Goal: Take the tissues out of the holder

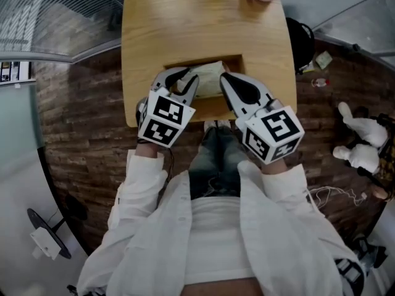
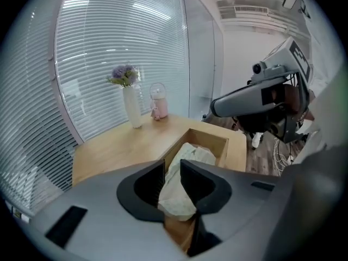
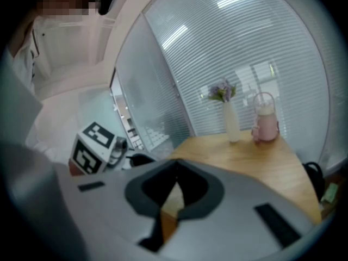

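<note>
A pale crumpled wad of tissues (image 1: 210,75) lies in a rectangular wooden holder (image 1: 232,59) sunk into the table near its front edge. My left gripper (image 1: 187,80) reaches into the holder from the left. In the left gripper view, the left gripper (image 2: 172,165) is shut on the tissues (image 2: 176,196), which bulge out above and below the jaws over the holder (image 2: 218,141). My right gripper (image 1: 224,79) hovers at the holder's right side beside the tissues. In its own view the right gripper (image 3: 175,167) has its tips together and nothing between them.
A light wooden table (image 1: 154,29) carries a white vase of purple flowers (image 2: 130,103) and a pink lidded cup (image 2: 158,105) at its far edge, before a window with blinds. A black bag (image 1: 300,42) and a white toy (image 1: 361,142) lie on the floor at right.
</note>
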The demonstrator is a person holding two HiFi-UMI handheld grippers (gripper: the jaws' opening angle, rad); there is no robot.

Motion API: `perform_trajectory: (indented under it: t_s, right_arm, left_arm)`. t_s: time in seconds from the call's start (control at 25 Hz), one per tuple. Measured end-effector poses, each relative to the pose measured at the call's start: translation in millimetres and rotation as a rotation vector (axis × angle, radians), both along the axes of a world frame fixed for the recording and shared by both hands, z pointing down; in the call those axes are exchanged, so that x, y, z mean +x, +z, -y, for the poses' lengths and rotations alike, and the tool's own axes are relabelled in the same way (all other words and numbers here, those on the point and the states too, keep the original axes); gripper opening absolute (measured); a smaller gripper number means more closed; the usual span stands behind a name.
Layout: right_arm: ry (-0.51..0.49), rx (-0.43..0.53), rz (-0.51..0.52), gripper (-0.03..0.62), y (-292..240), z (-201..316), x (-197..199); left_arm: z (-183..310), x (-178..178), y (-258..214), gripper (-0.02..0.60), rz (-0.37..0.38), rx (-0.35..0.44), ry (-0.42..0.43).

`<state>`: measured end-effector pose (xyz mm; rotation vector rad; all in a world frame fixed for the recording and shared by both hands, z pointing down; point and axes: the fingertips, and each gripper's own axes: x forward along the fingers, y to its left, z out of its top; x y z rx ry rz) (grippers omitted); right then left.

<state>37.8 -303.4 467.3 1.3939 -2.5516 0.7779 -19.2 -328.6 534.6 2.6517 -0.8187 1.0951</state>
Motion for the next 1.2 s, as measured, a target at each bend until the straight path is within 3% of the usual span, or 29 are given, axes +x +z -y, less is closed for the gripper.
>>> perform_trajectory:
  t_s: [0.36, 0.8, 0.96, 1.2]
  right_arm:
    - [0.018, -0.011, 0.005, 0.012, 5, -1, 4]
    - [0.037, -0.012, 0.031, 0.012, 0, -1, 10]
    - [0.042, -0.015, 0.027, 0.012, 1, -1, 13]
    - [0.048, -0.014, 0.023, 0.012, 0, -1, 16]
  left_arm:
    - [-2, 6, 20, 0.101, 0.115, -0.010, 0.090]
    - [4, 9, 35, 0.098, 0.224, 0.034, 0.168]
    - [6, 7, 36, 0.024, 0.249, 0.068, 0.160]
    - [6, 6, 35, 0.009, 0.251, 0.060, 0.164]
